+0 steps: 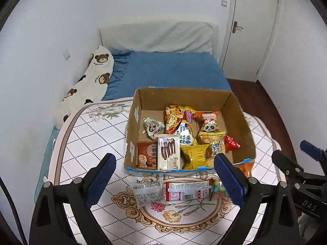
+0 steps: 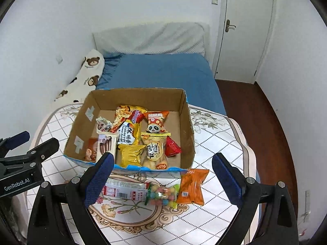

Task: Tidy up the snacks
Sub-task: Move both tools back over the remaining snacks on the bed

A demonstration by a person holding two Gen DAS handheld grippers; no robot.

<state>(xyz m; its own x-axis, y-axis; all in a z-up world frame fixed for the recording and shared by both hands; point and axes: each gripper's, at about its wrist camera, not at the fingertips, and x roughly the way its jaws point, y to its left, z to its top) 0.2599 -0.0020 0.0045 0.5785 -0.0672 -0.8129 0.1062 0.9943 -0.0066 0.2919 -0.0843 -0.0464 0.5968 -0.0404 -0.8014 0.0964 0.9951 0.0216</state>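
An open cardboard box [image 1: 239, 112] [image 2: 188, 118] stands on a small table with a floral cloth [image 1: 85, 143] [image 2: 220, 149] and holds several snack packs. In front of it lie a clear pack [image 1: 146, 192], a red-and-white pack [image 1: 186, 190] [image 2: 124, 190], a bag of coloured candy [image 2: 163, 196] and an orange pack [image 2: 191, 185]. My left gripper [image 1: 165, 181] is open and empty, above the loose packs. My right gripper [image 2: 163, 181] is open and empty, above the candy bag. Each gripper also shows at the edge of the other's view.
A bed with a blue sheet [image 1: 173, 71] lies behind the table, with a teddy-bear print pillow [image 1: 92, 77] at its left and a white headboard. A white door [image 1: 253, 30] is at the back right. Dark wooden floor [image 2: 255, 122] lies to the right.
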